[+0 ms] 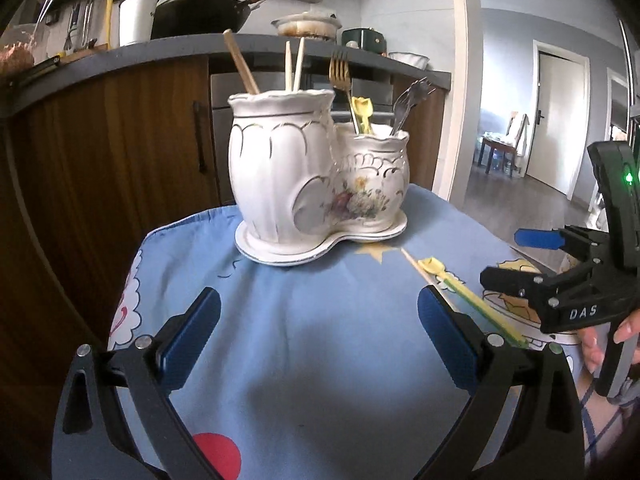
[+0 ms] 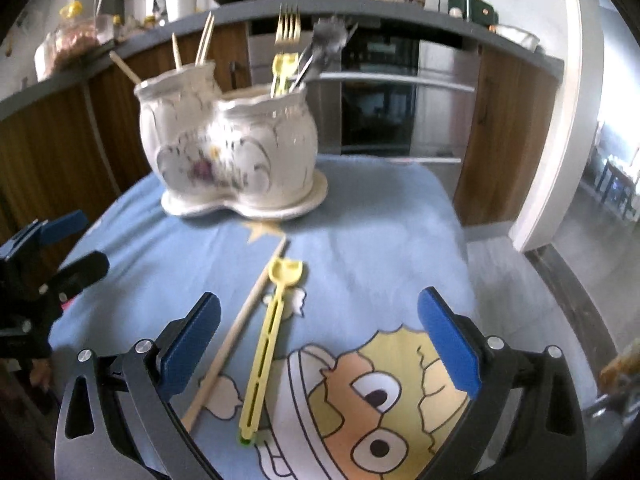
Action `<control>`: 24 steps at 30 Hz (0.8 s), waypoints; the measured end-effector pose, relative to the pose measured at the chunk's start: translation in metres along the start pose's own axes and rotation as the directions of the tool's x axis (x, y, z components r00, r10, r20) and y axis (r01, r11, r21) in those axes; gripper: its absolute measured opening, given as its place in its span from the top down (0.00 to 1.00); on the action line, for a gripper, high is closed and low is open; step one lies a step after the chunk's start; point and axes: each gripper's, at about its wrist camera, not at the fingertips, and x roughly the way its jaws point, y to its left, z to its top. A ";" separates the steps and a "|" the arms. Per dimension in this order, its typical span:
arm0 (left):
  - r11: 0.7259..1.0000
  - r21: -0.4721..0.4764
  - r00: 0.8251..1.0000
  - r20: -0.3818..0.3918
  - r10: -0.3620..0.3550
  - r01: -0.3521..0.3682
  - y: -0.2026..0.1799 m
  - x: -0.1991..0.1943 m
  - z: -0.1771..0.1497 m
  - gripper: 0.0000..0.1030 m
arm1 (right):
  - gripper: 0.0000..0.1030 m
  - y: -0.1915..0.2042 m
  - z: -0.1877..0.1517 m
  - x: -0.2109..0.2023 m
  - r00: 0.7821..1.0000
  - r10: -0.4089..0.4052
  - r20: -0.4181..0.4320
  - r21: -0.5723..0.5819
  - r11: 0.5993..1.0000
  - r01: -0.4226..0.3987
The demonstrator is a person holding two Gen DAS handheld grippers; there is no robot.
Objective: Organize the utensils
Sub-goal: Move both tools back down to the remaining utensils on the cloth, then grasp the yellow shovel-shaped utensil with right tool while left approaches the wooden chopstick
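Both grippers stand spread wide with nothing between the pads: right gripper low over the cloth, left gripper beside it, facing the holder.

Landmark: white ceramic two-pot utensil holder with gilt trim and a floral print, on its own base plate at the far end of the blue cartoon-print tablecloth.

Still loose, on the cloth in front of the holder:
- yellow plastic slotted spoon-like utensil, head toward the holder.
- pale wooden chopstick, just beside it on its left, roughly parallel.

Already in the holder: wooden sticks in the taller pot; gold fork, a yellow plastic piece and grey metal utensils in the shorter pot.

Judgement: mostly done, two pieces left. Both loose pieces lie between the right gripper's fingers, nearer its left pad; not touched yet.
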 end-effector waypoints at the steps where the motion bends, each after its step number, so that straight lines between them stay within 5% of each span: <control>1: 1.000 -0.003 1.000 -0.005 -0.002 0.002 0.000 0.001 -0.001 0.05 | 0.05 0.002 -0.001 0.002 1.000 -0.002 -0.009 -0.006 1.000 0.002; 6: 1.000 -0.001 1.000 -0.027 -0.012 0.012 -0.002 0.007 -0.004 0.05 | 0.09 0.008 -0.004 0.011 0.998 0.030 -0.058 -0.010 0.999 -0.031; 10: 1.000 0.014 1.000 -0.025 -0.015 0.015 -0.005 0.006 -0.005 0.05 | 0.40 0.009 -0.002 0.014 0.996 0.029 -0.083 -0.008 1.000 -0.030; 24: 0.999 0.038 0.999 -0.040 0.024 -0.023 -0.012 0.008 -0.005 0.05 | 0.82 0.018 0.000 0.029 0.985 0.080 -0.151 -0.042 0.995 -0.087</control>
